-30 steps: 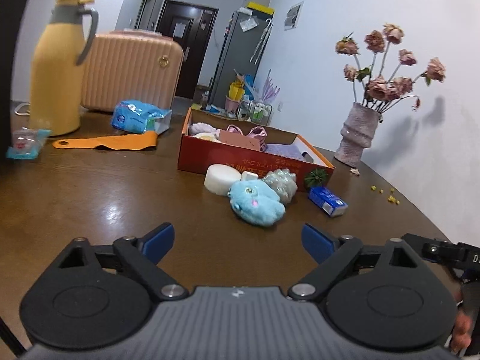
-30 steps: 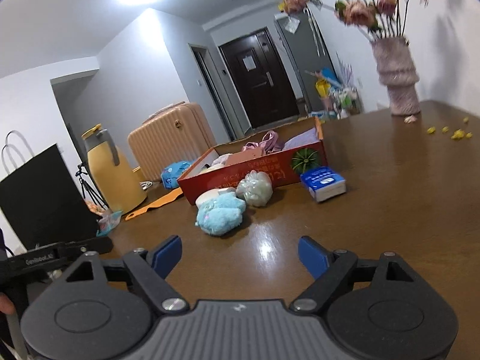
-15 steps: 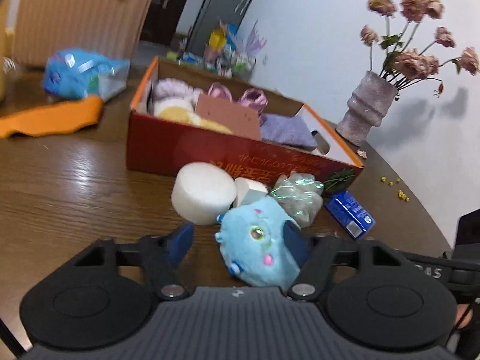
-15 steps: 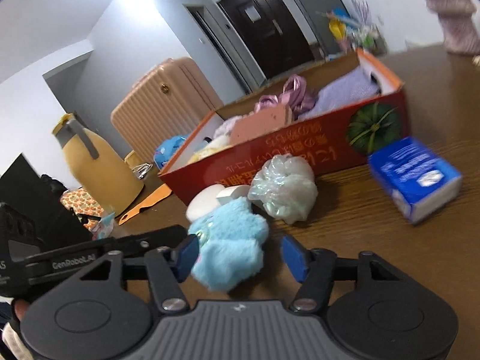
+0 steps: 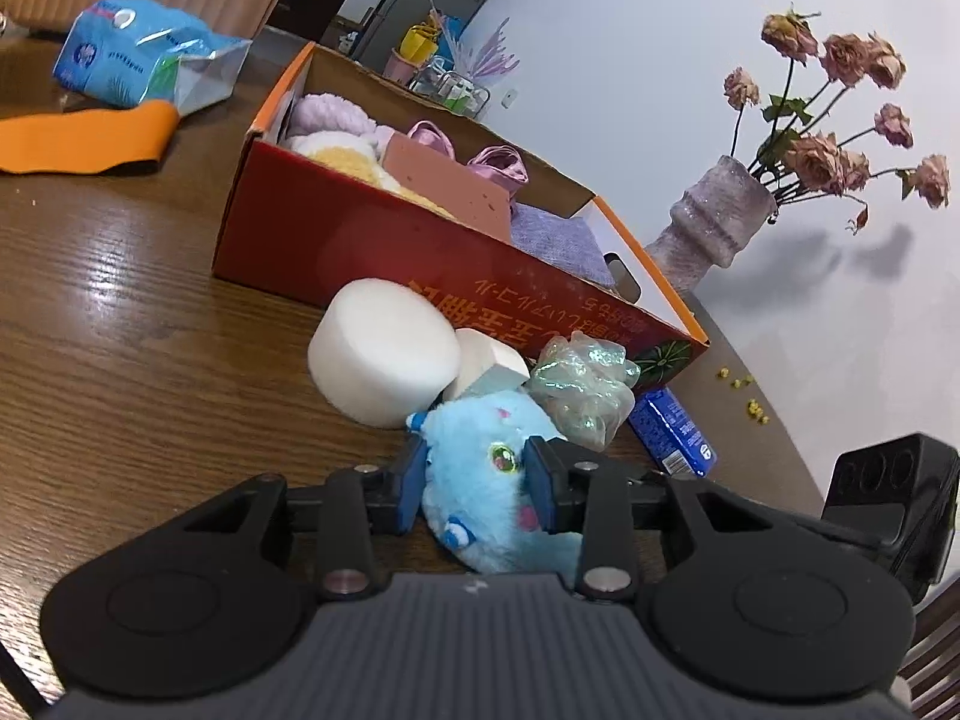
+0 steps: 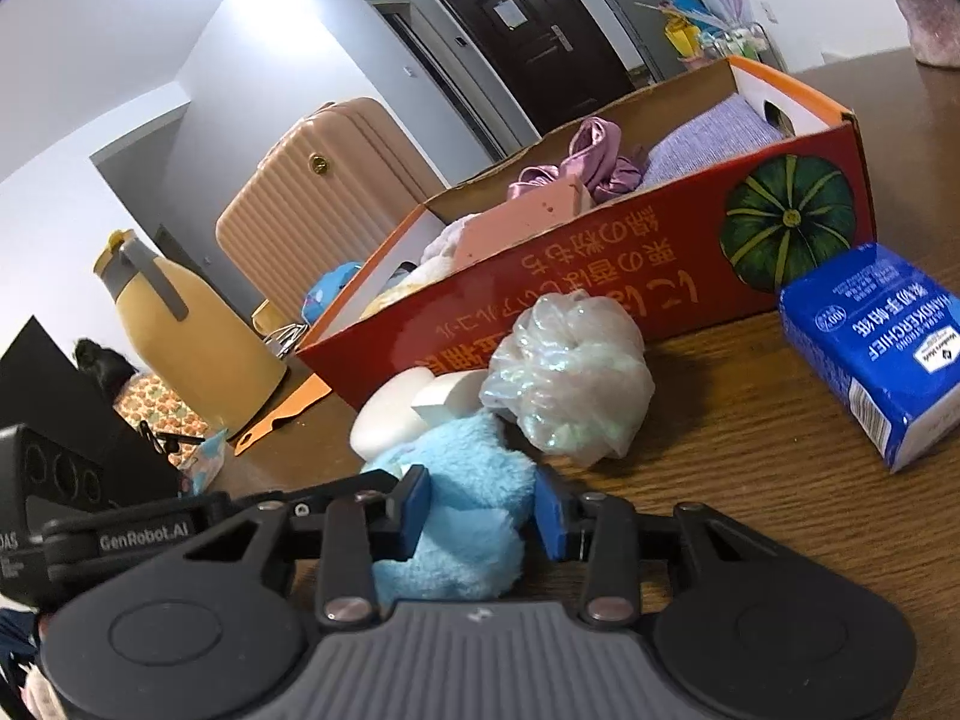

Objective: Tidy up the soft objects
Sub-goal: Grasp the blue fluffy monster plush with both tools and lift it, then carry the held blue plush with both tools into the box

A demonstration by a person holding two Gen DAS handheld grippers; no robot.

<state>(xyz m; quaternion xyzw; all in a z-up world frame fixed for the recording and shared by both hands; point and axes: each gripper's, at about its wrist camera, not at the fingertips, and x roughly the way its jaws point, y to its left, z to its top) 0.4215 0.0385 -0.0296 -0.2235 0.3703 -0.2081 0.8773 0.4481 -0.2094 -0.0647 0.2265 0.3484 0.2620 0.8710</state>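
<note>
The blue plush toy (image 5: 486,480) is lying on the brown table (image 5: 120,360), just in front of the red cardboard box (image 5: 372,252). The left tool (image 5: 477,480) and right tool (image 6: 483,507) are both closing their blue pads on it from opposite sides (fur is bulging between each pair). A white foam disc (image 5: 384,360) and an iridescent mesh puff (image 6: 567,378) are sitting beside the toy.

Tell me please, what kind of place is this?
Probably a home, a living or dining area near the entrance. A wooden table holds a vase of dried roses, and a pink suitcase stands before a dark front door.
</note>
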